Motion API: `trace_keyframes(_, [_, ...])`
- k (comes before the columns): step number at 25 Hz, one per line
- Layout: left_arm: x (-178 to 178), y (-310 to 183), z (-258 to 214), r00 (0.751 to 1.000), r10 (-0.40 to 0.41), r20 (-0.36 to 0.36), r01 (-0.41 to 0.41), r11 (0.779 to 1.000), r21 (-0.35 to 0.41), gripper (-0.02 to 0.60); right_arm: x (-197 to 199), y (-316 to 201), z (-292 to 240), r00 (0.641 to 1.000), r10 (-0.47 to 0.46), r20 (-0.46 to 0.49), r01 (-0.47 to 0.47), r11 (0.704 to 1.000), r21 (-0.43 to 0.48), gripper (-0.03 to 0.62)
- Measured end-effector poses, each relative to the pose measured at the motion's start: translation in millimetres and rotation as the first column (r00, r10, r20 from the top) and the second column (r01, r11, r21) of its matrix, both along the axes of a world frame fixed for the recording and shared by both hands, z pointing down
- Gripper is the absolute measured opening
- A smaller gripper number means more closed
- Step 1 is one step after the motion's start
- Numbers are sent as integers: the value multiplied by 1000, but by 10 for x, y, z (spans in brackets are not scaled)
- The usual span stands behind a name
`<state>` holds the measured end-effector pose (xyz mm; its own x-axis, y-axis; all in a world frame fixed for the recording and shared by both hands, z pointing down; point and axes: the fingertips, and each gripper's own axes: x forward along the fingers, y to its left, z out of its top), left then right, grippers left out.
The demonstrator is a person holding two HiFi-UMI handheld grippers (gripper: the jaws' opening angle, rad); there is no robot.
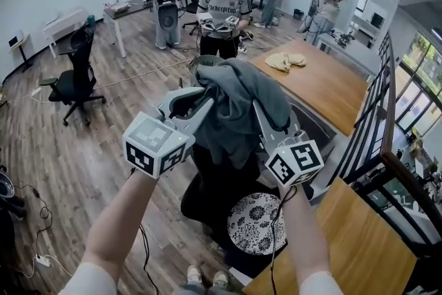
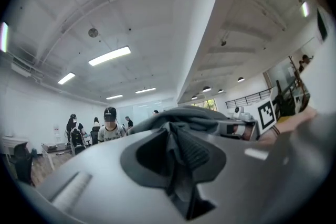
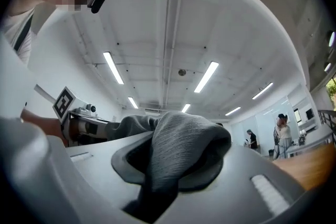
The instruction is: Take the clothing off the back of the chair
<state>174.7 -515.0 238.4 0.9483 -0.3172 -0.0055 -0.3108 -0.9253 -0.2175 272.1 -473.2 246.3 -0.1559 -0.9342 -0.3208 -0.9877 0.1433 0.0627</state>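
Note:
A grey garment [image 1: 238, 103] hangs bunched in the air between my two grippers, above a black chair [image 1: 210, 193] with a black-and-white patterned cushion [image 1: 257, 223]. My left gripper [image 1: 200, 101] is shut on the garment's left side. In the left gripper view a dark fold of the garment [image 2: 181, 152] is pinched between the jaws. My right gripper [image 1: 261, 117] is shut on the garment's right side, and in the right gripper view a thick grey roll of the garment [image 3: 181, 149] fills the gap between the jaws. The cloth hides the fingertips.
A wooden table [image 1: 324, 90] with a beige cloth [image 1: 286, 61] stands ahead to the right. A person [image 1: 224, 3] with grippers stands beyond the chair. A black office chair [image 1: 76, 79] is at the left, a dark railing [image 1: 376, 114] at the right, and a wooden surface [image 1: 352, 245] at the lower right.

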Motion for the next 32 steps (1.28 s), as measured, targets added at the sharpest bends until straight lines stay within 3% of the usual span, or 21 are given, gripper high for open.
trace_keyframes(7, [-421,529,-870,992,10,-122,7,991,137,61,-447,504,-930,996,-14,-92,27,989,143,100])
trace_keyframes(14, [-912,1254,-1444,987,5,-161,35,969,245,61,-946,1141,-1507,989,-68,-134,97,969,226,101])
trace_keyframes(23, [-1555,1962,-1498,985,-22,-172,68,960,270,63,-1608,1826,-1528,974,-169,-153,197,962,190,103])
trace_keyframes(32, [-1925,2344,-785,991,-48,-127,72,980,186,64,-1972,2210,-895,961,-223,-165,241,965,102,104])
